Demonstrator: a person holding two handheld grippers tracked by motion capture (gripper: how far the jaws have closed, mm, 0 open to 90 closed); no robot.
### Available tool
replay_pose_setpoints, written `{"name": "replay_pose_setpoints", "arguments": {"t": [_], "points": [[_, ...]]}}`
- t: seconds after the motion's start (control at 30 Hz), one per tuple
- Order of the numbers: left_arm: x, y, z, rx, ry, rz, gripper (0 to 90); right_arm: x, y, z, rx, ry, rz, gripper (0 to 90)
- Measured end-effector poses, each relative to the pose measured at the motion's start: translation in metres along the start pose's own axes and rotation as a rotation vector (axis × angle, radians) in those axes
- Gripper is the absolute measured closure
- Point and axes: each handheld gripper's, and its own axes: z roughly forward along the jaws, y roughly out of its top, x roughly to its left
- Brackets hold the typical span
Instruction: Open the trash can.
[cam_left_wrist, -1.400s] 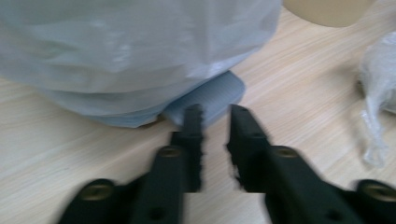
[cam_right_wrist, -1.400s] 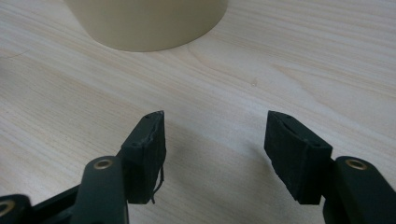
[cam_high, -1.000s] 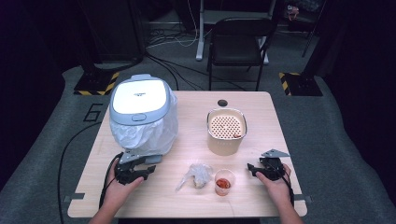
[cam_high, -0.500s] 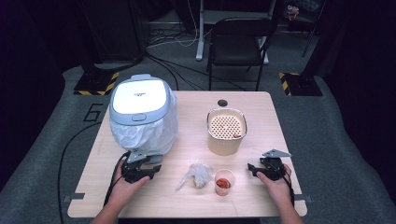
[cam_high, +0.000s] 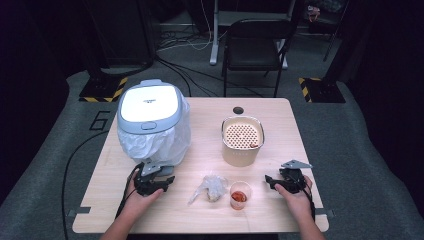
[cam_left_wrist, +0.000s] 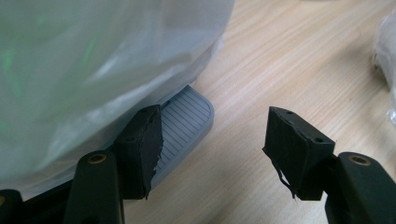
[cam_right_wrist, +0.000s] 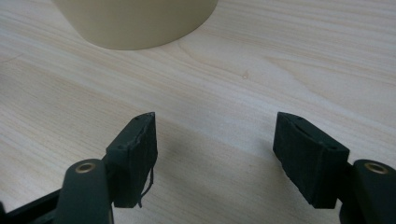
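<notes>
Fingers (cam_left_wrist: 285, 149) of the left gripper (cam_left_wrist: 212, 154) have just been opening, nothing between them; the plastic-wrapped cooker (cam_left_wrist: 93, 65) sits just beyond its left finger; right gripper (cam_right_wrist: 226, 158) gapes over bare desk (cam_right_wrist: 224, 84); beige pot (cam_right_wrist: 135, 21) ahead.

We read one clear sign: a large pale "6" (cam_high: 100, 120) marked on the grey floor mat (cam_high: 75, 145), left of the tabletop (cam_high: 280, 120) and just beside the near edge of a yellow-and-black hazard-striped base (cam_high: 102, 90). On the white lid of the cooker (cam_high: 150, 102) at the far left of the tabletop we see a small dark line of print, too small to read.
</notes>
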Motion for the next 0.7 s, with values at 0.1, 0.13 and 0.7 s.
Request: {"name": "replay_pose_setpoints", "arguments": {"t": [0.1,0.13,0.7], "points": [[0.000,-0.001,0.001,-0.005,0.004,0.008,37.0,0.003,0.002,-0.002,-0.009,0.007,0.000,28.7],[-0.004,-0.001,0.002,0.014,0.027,0.046,37.0,0.006,0.005,-0.004,-0.021,0.019,-0.006,27.9],[0.001,-0.007,0.003,-0.016,-0.006,0.034,37.3,0.028,0.025,-0.017,-0.038,0.124,-0.035,24.9]]}}
